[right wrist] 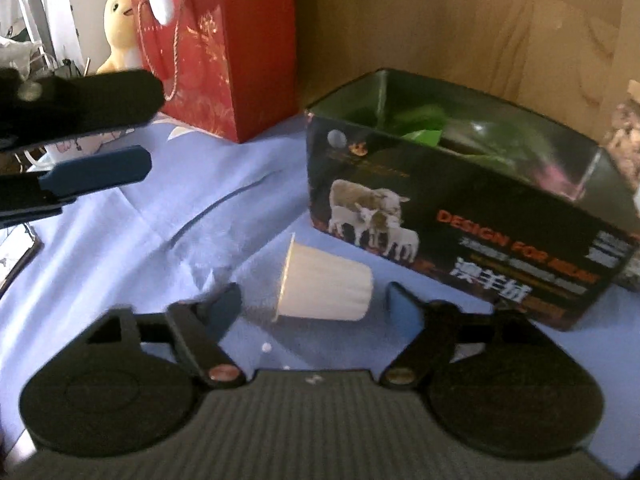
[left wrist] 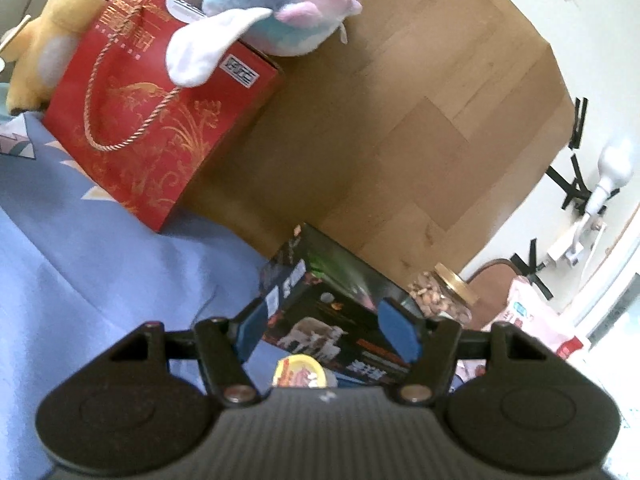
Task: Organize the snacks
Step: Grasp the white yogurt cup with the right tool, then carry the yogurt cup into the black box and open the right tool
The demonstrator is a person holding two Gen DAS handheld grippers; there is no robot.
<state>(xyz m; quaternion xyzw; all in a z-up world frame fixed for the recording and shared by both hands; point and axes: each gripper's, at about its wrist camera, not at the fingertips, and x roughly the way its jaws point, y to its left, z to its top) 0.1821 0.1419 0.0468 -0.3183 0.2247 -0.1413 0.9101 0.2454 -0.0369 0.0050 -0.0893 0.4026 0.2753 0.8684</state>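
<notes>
A white ribbed snack cup [right wrist: 324, 288] lies on its side on the blue sheet [right wrist: 180, 232], its lid end turned left. My right gripper [right wrist: 314, 296] stands open around it, with a gap at each blue pad. Just behind it is an open black box [right wrist: 460, 216] printed with sheep, and green packets [right wrist: 424, 128] lie inside. In the left wrist view my left gripper [left wrist: 325, 312] is open with nothing between its pads. It points at the same black box [left wrist: 332, 280], and the cup's yellow lid [left wrist: 302, 372] shows below it. In the right wrist view the left gripper [right wrist: 148, 128] hovers at the upper left.
A red gift bag [left wrist: 160, 108] stands at the back left, with a yellow plush [left wrist: 60, 28] and a pastel plush whale [left wrist: 272, 8] against it. A gold-lidded jar of nuts [left wrist: 444, 296] and a pink packet [left wrist: 532, 316] sit right of the box. A wooden panel [left wrist: 420, 100] rises behind.
</notes>
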